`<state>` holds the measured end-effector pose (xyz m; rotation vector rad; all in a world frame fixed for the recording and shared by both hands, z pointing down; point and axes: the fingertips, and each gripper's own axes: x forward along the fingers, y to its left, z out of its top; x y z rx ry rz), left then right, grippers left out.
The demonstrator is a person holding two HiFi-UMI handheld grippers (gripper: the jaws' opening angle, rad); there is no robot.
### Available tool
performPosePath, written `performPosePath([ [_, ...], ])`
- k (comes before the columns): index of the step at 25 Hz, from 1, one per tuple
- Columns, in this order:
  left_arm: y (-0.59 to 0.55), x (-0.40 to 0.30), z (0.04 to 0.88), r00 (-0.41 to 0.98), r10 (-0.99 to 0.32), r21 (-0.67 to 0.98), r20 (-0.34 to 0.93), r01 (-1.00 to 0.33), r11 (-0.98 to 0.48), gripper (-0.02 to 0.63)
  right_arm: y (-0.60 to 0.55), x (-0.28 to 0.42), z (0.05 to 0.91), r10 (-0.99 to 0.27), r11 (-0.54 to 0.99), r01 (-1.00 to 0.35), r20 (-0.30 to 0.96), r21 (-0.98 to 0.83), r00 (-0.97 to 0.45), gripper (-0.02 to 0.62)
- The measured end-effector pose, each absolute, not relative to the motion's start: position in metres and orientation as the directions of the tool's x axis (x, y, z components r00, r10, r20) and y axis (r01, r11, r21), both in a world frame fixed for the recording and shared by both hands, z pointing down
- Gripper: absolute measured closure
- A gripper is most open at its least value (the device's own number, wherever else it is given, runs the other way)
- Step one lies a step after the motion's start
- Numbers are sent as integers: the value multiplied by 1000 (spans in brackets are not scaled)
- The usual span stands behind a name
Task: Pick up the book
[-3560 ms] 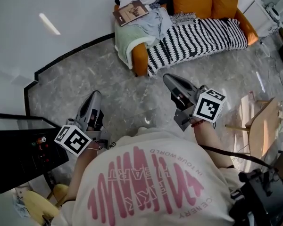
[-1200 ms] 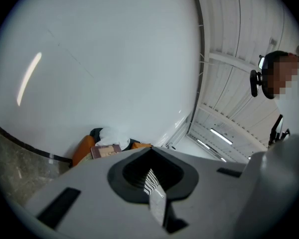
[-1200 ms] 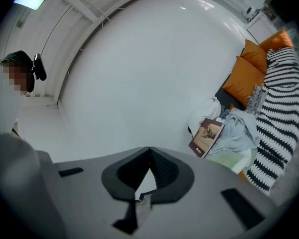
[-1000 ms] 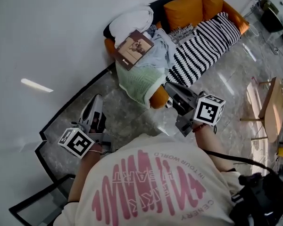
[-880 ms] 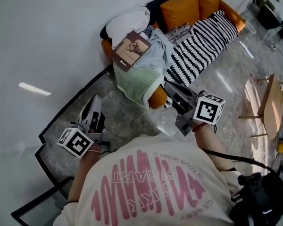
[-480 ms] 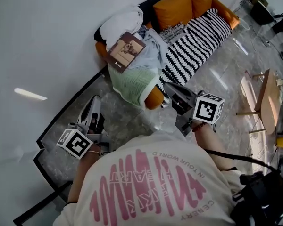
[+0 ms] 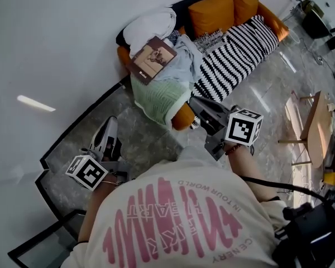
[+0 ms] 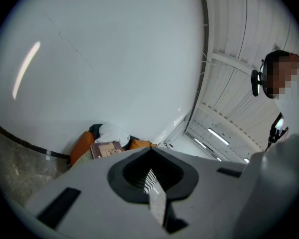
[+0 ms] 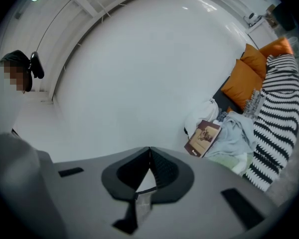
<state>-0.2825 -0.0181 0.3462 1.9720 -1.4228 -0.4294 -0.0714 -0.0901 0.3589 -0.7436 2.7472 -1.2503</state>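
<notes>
brown book (image 7: 152, 59) nearer than before | left tongs (image 7: 110, 121), right tongs (image 7: 194, 100) closed, empty

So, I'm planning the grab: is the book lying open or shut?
Shut. The book shows one whole brown cover face up, no pages spread, lying on the pale cloth.

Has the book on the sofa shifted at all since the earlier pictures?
No. The book still lies on the same pile of clothes at the end of the orange sofa, beside the white bundle; only the camera's view has swung.
</notes>
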Motion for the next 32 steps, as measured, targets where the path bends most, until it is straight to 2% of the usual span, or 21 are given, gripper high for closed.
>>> performPosePath([
  [8, -23, -282, 339, 302, -947, 644, 108, -747, -165, 598, -111, -55, 367, -418, 546, -415, 193, -728, -888, 584],
  [19, -51, -261, 352, 100, -989, 669, 112, -743, 1, 598, -173, -51, 382, -203, 623, -314, 240, -716, -949, 584],
  [32, -95, -231, 356, -81, -990, 653, 111, -746, 134, 598, -251, -56, 404, -12, 645, -186, 233, -741, -972, 584],
])
